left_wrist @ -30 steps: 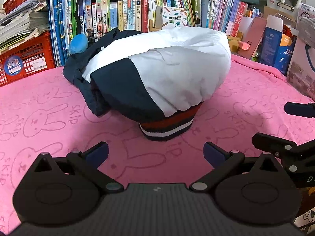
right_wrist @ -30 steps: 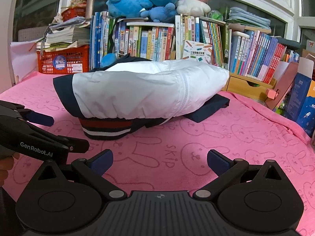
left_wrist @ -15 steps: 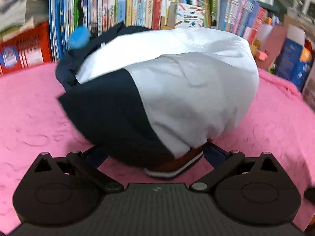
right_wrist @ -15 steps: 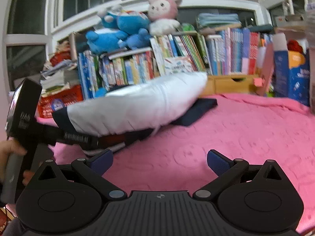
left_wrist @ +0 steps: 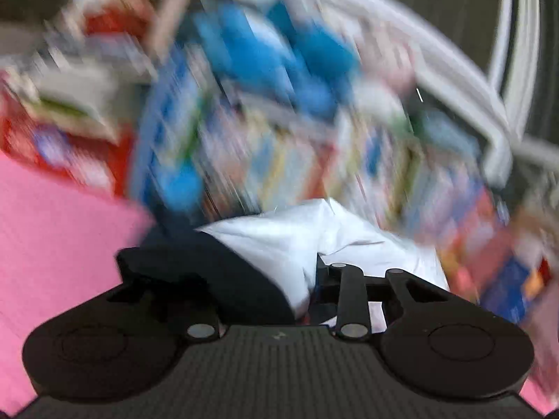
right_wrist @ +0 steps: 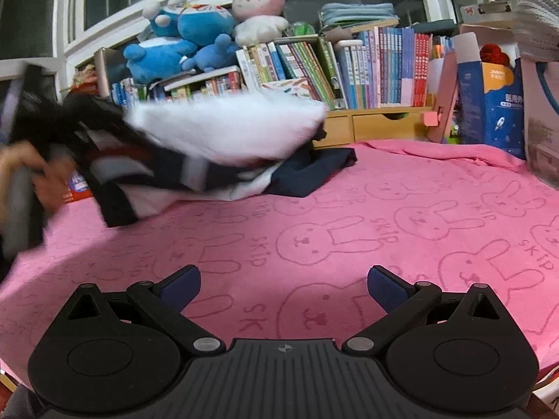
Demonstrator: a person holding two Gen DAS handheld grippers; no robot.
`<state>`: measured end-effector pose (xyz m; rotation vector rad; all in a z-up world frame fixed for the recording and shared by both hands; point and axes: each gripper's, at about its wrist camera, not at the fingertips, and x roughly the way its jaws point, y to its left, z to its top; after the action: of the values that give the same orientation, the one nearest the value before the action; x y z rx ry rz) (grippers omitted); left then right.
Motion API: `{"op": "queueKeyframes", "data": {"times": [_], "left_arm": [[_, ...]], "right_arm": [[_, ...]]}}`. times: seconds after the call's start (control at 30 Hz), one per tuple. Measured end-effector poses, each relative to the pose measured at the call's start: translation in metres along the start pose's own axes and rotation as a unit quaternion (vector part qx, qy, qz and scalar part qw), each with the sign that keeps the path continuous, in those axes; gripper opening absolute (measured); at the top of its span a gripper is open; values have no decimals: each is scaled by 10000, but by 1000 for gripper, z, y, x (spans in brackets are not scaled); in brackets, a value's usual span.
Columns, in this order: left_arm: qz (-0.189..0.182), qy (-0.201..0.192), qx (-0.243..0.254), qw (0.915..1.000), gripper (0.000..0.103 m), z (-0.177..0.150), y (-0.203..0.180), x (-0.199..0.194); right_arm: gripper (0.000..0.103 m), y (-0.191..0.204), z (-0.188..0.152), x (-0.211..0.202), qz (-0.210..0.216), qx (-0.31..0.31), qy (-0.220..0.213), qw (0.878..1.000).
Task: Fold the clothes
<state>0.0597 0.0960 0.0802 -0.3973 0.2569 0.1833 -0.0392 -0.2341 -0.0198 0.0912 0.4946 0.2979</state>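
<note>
A white and navy jacket (left_wrist: pixel 279 241) with a red-striped hem fills the space between my left gripper's (left_wrist: pixel 279 279) jaws, which are closing and pinch the cloth; the rest of that view is a blur. In the right wrist view the jacket (right_wrist: pixel 227 132) is lifted at its left end, where a hand (right_wrist: pixel 24 167) holds the blurred left gripper (right_wrist: pixel 70 122). The jacket's navy right end still lies on the pink rabbit-print towel (right_wrist: pixel 384 227). My right gripper (right_wrist: pixel 283 286) hangs open low over the towel, near its front, with nothing between its fingers.
Behind the towel runs a row of books (right_wrist: pixel 384 63) with plush toys (right_wrist: pixel 195 42) on top and a wooden drawer unit (right_wrist: pixel 380 125) below. Blue cardboard boxes (right_wrist: pixel 489 104) stand at the right edge. A blurred red basket (left_wrist: pixel 21 132) is at the back left.
My left gripper went from open in front of the jacket to gripping its hem, and has swung up and rolled, raising that end. The right gripper drifted sideways, then held still.
</note>
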Motion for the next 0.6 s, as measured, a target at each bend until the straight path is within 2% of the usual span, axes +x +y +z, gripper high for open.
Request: {"op": "queueKeyframes", "data": {"times": [0.13,0.2,0.27,0.33,0.4,0.53,0.6], "left_arm": [[151,-628,56,9979,33,48,32,-39],[317,-595,232,9975,35,60,47,-46],[498,-389,482,9968,35,60,60,-45],[657,-80,643,9957,37,47,69,-35],[795,288,735,9937,44,29,82,-25],[860,882,589,9906,53,-6,104,-10],[749,1121,481,9897,65,-21,113,-7]], "right_arm": [[103,3,8,1,72,-7,-115,9999],[103,8,12,5,152,-64,-126,9998],[103,17,16,11,260,-148,-124,9995],[103,26,21,20,438,-243,-134,9987],[103,39,26,32,650,-366,-111,9972],[103,66,39,76,604,-561,13,9966],[103,80,47,104,728,-783,204,9941]]}}
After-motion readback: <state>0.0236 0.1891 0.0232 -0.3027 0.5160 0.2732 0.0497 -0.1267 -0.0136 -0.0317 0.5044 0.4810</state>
